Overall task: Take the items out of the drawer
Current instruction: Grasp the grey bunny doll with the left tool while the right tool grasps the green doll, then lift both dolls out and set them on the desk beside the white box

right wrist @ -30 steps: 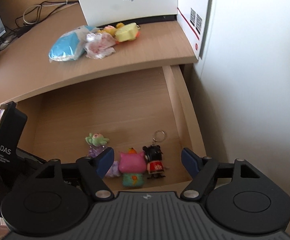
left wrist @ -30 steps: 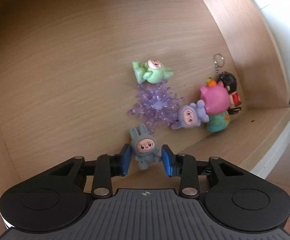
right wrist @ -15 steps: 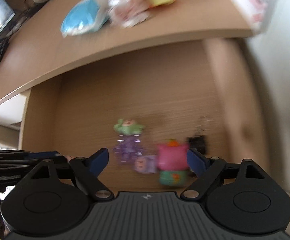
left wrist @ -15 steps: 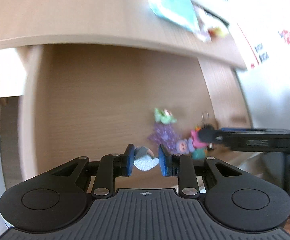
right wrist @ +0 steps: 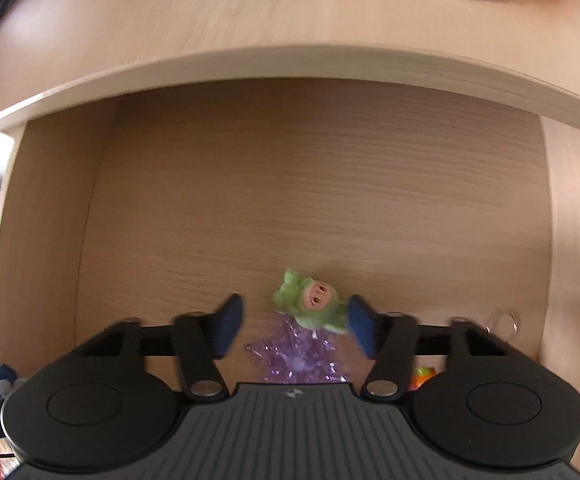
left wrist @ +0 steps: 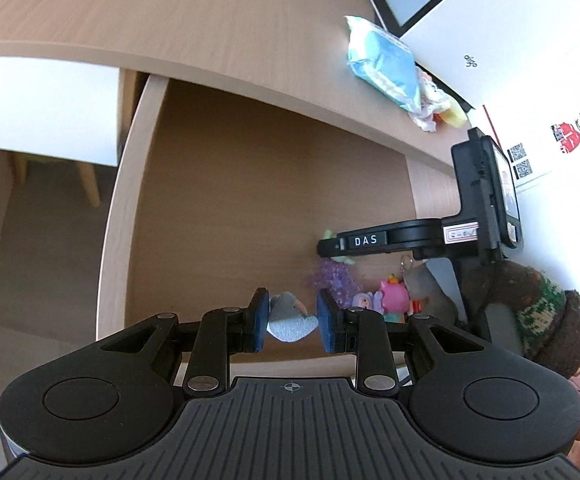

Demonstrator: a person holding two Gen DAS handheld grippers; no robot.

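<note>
Your left gripper [left wrist: 292,322] clenches the small grey plush bunny figure [left wrist: 288,318] above the wooden drawer [left wrist: 250,200], w/ right gripper [right wrist: 296,326] spread around the green plush figure [right wrist: 310,304] on the drawer floor; next, I think, close it.

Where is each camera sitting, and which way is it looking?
Left wrist: rides on the left gripper, looking along its fingers, shut on a grey toy, over the open drawer; a knitted sleeve shows.
Right wrist: rides on the right gripper, open, looking down into the drawer at the green toy.
Both see the purple star.
</note>
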